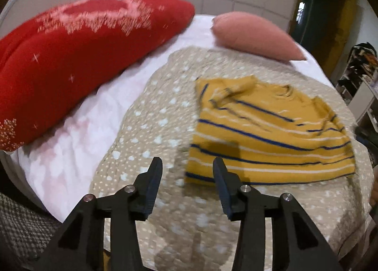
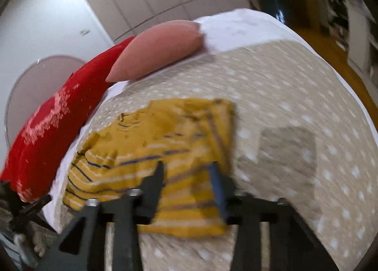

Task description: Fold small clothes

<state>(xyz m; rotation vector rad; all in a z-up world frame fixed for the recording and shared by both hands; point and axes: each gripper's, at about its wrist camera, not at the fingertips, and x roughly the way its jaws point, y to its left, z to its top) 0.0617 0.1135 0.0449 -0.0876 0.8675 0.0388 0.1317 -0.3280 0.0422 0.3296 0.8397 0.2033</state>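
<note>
Yellow striped shirt lies rumpled, partly folded.

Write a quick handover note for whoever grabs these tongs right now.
Left tongs: open, holding nothing, above the bedspread at the shirt's near corner.
Right tongs: open, empty, over the shirt's near part.
Yellow striped shirt: lies on the dotted bedspread, sleeves apparently turned in, wrinkled.
Done: possibly the sleeve folds.
Left: fold the body, smooth it.

Both wrist views look down along their fingers at the yellow striped shirt; the left sits beside it, the right nearer, above its hem.
</note>
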